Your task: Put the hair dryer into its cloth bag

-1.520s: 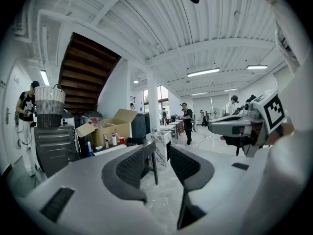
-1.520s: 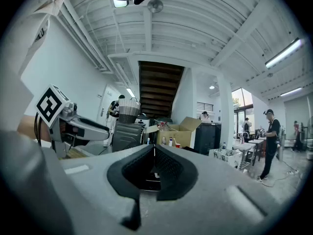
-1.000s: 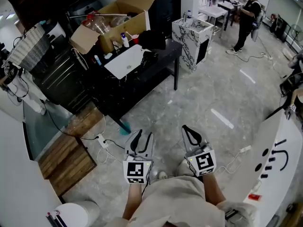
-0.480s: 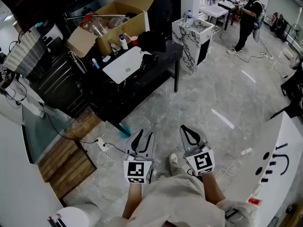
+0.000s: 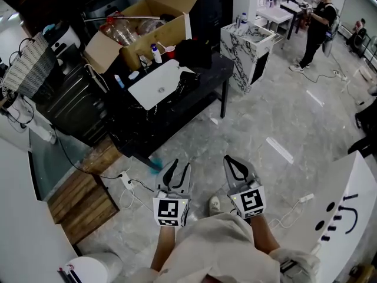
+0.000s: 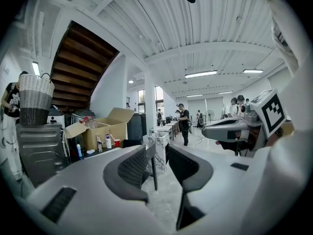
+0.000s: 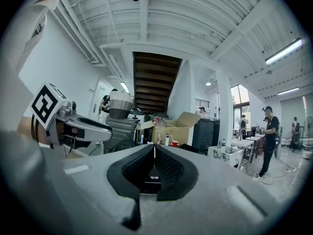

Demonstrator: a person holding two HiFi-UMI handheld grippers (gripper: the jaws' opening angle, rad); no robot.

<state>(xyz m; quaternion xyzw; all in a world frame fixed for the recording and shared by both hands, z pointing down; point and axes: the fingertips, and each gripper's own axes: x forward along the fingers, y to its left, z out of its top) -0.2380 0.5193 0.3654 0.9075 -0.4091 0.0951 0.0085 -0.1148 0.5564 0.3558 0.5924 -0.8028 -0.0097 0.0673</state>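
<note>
In the head view a black table (image 5: 206, 82) stands ahead on the grey floor. On it lies a flat white cloth-like thing (image 5: 156, 82), perhaps the bag, with a dark object (image 5: 188, 78) at its right edge; I cannot tell whether that is the hair dryer. A black bundle (image 5: 192, 50) sits behind them. My left gripper (image 5: 181, 165) (image 6: 159, 151) is held level over the floor, well short of the table, open by a narrow gap and empty. Beside it my right gripper (image 5: 230, 159) (image 7: 154, 148) is shut on nothing.
An open cardboard box (image 5: 143, 25) with bottles stands at the table's back. A marbled white cabinet (image 5: 247, 43) is right of the table, a dark metal unit (image 5: 70, 99) and a woven basket (image 5: 26, 63) left. Cables and a power strip (image 5: 126, 177) lie on the floor. A person (image 5: 315, 25) stands far right.
Both grippers have been carried forward together towards the black table, which now sits a little nearer and lower in the head view. Neither gripper has taken hold of anything.
</note>
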